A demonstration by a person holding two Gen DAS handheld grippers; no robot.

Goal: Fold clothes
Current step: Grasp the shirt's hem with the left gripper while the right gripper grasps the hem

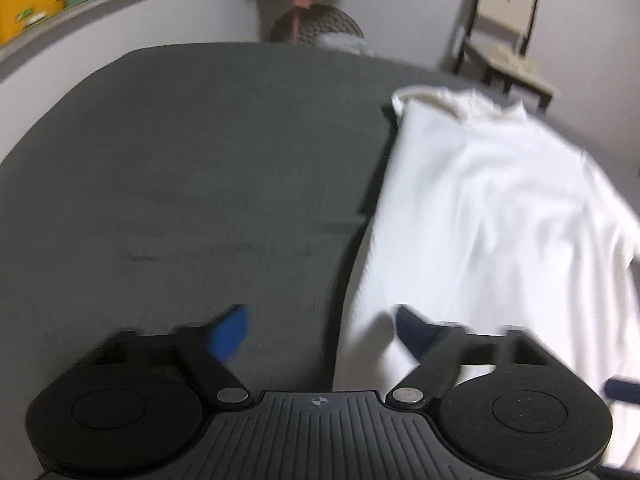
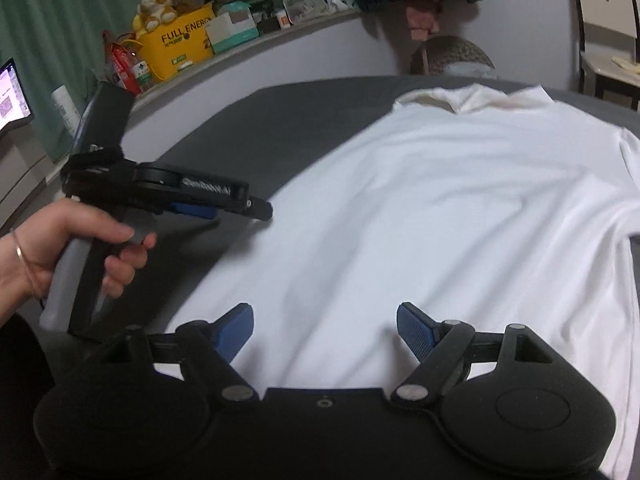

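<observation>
From the left wrist, one white shirt point(image 1: 492, 208) lies flat on the right part of the one dark grey table point(image 1: 180, 160), collar at the far end, and the left gripper point(image 1: 320, 332) hangs over the shirt's left edge with its two blue-padded fingers point(image 1: 230, 336) apart and nothing between them. From the right wrist, the same shirt point(image 2: 440, 208) fills the table point(image 2: 280, 120); the right gripper point(image 2: 325, 330) hovers over its near hem, released and empty, while one hand point(image 2: 76, 240) holds the left gripper point(image 2: 224, 206) at the shirt's left edge.

A yellow box point(image 2: 182, 50) and a plush toy point(image 2: 156, 6) sit on the ledge point(image 2: 320, 26); a pale chair point(image 1: 506, 36) stands apart.
</observation>
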